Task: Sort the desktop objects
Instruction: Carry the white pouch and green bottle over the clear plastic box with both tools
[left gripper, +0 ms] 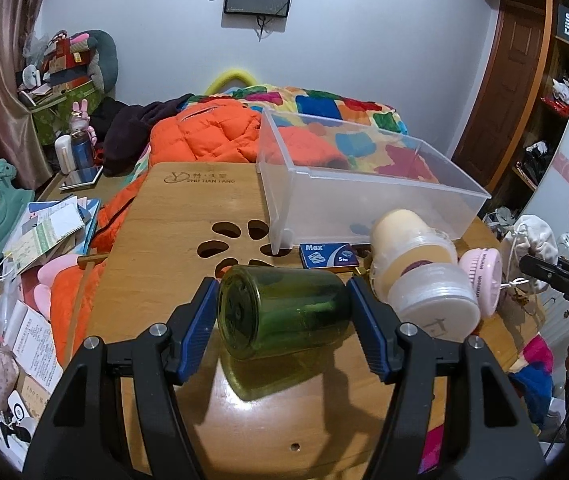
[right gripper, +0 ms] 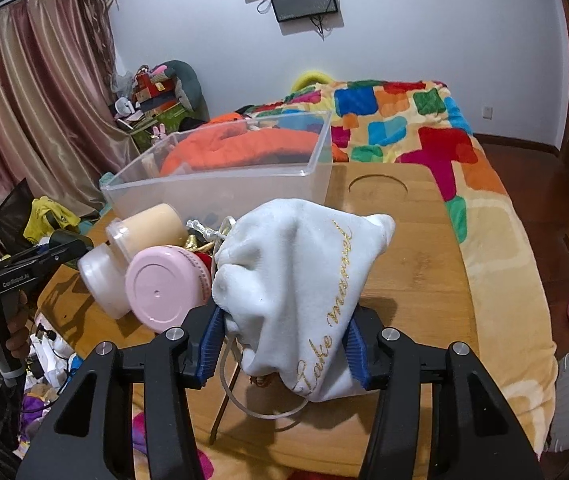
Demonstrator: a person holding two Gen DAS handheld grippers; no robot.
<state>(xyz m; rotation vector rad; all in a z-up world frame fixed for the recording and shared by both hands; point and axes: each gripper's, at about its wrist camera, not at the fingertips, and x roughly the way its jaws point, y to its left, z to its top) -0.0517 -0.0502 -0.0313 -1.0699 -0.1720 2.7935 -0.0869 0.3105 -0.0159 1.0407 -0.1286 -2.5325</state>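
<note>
A: Item one, the left gripper (left gripper: 282, 312)?
B: Its blue pads are pressing both ends of a green translucent jar (left gripper: 282, 312), one on the base, one on the mouth end. The jar is lying on its side, appearing lifted just off the wooden lap table (left gripper: 172, 248), with its reflection showing on the wood beneath.

A: Item two, the right gripper (right gripper: 284, 344)?
B: Its fingers are closing on the lower part of a white drawstring pouch (right gripper: 304, 280) with gold script lettering. The jaws are held fairly wide by the cloth. A cord is hanging loose below the pouch.

A: Item three, the container?
B: A clear plastic bin (left gripper: 364, 192) is sitting at the table's far edge, against the orange jacket (left gripper: 204, 132) and patchwork blanket (right gripper: 424, 120).

A: Remaining stock on the table?
B: A cream-filled jar with a clear lid (left gripper: 412, 256) is lying tilted in front of the bin, touching a white-capped jar (left gripper: 440, 308) just beside the green one. A pink round case (right gripper: 164, 288) is lying next to them, just beside the pouch. A blue "Max" box (left gripper: 326, 255) is lying flat by the bin's near wall.
</note>
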